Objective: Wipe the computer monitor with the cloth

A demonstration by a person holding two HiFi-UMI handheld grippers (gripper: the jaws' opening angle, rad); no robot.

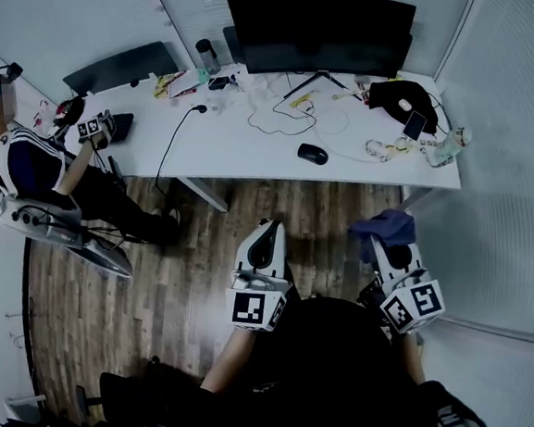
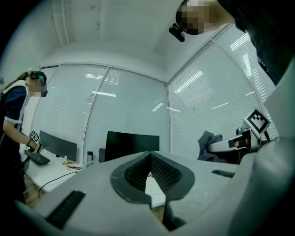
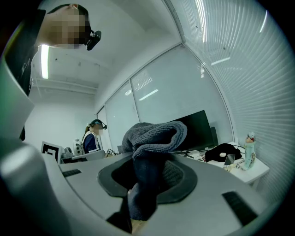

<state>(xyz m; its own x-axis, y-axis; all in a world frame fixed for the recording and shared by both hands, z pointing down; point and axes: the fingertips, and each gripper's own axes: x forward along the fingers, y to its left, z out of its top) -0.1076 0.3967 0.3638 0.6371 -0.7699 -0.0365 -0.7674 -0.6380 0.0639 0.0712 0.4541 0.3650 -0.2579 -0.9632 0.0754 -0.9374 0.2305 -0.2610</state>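
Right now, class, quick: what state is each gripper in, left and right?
Left gripper: closed, nothing in it.
Right gripper: closed, holding the cloth.

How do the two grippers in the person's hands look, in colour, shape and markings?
Both the left gripper and the right gripper have a white rounded shell with dark inserts. Each carries a cube with black-and-white square markers. The jaws are lined with dark ribbed pads. The person wears a dark top.
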